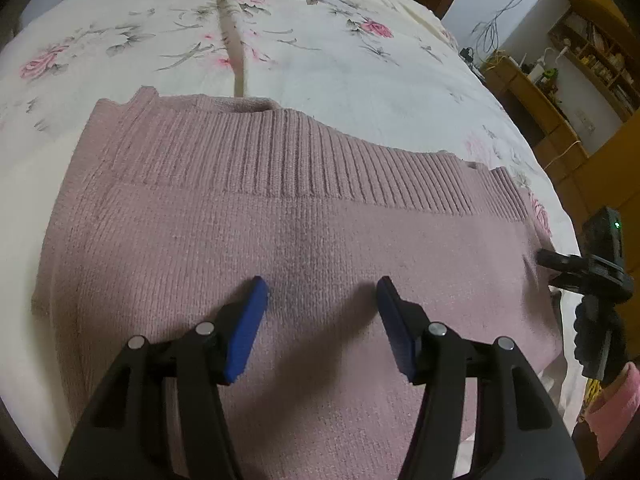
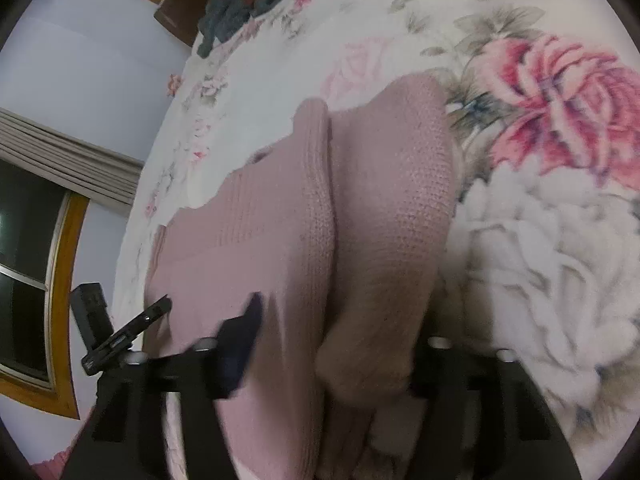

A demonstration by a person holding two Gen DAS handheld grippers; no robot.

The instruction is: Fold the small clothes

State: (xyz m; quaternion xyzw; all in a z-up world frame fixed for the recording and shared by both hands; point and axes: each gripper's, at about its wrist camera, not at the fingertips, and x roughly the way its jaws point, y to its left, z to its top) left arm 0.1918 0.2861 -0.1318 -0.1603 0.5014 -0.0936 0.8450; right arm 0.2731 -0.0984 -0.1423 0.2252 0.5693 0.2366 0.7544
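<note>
pink sweater [image 1: 304, 240] flat, left gripper [image 1: 322, 292] jaws apart

Pink sweater [image 1: 304, 248] on floral bed [image 1: 360, 64]

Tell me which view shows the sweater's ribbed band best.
The left wrist view: the ribbed band of the pink sweater runs across the frame, sharp and unobstructed. The right wrist view shows only blurred folds of the sweater bunched close to the lens.
</note>
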